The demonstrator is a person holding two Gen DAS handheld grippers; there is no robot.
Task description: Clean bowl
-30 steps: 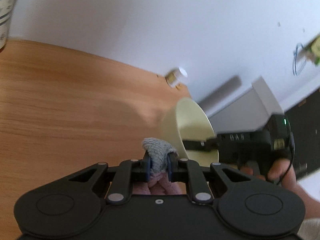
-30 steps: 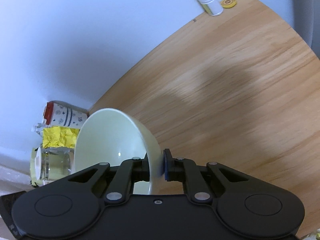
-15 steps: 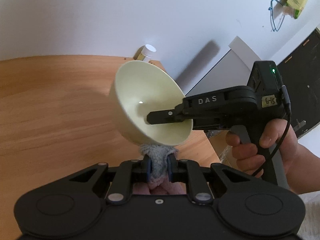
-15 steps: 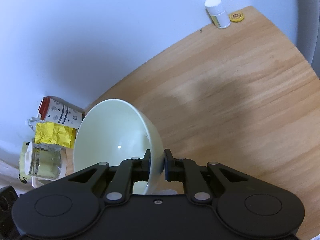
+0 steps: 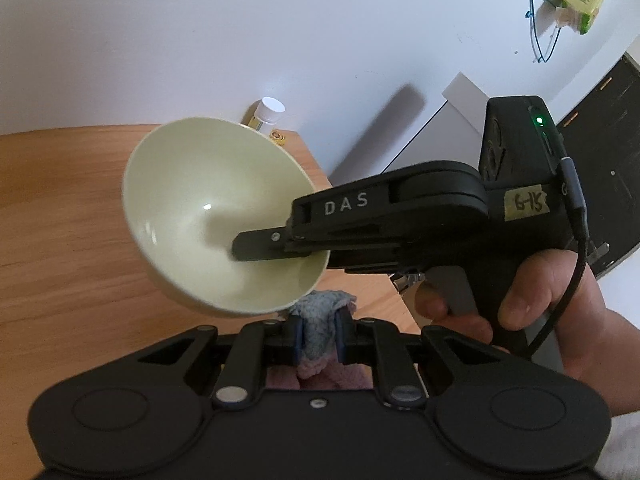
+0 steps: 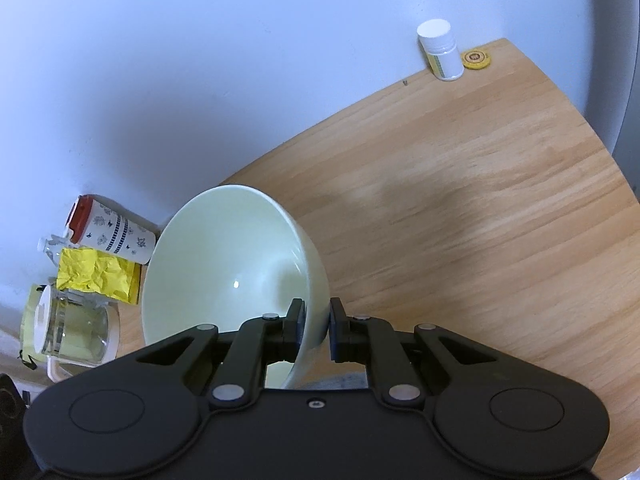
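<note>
A pale cream bowl (image 5: 208,216) is held tilted in the air above the wooden table (image 5: 60,240). My right gripper (image 6: 315,330) is shut on the bowl's rim (image 6: 312,320), one finger inside and one outside. In the left wrist view the right gripper's inner finger (image 5: 260,244) lies inside the bowl. My left gripper (image 5: 318,334) is shut on a grey-blue and pink cloth (image 5: 322,320). The cloth's tip sits just under the bowl's lower rim, close to it or touching. The bowl's inside (image 6: 224,280) looks plain, with one light glint.
A white pill bottle (image 6: 440,50) and a yellow disc (image 6: 476,58) stand at the table's far corner by the wall. A patterned cup with a red lid (image 6: 108,230), yellow crumpled paper (image 6: 98,276) and a glass jar (image 6: 68,328) stand at the left.
The bowl has turned to face the left gripper and come closer. The cloth now sits just below its lower rim. Both grippers have stayed shut on what they hold.
</note>
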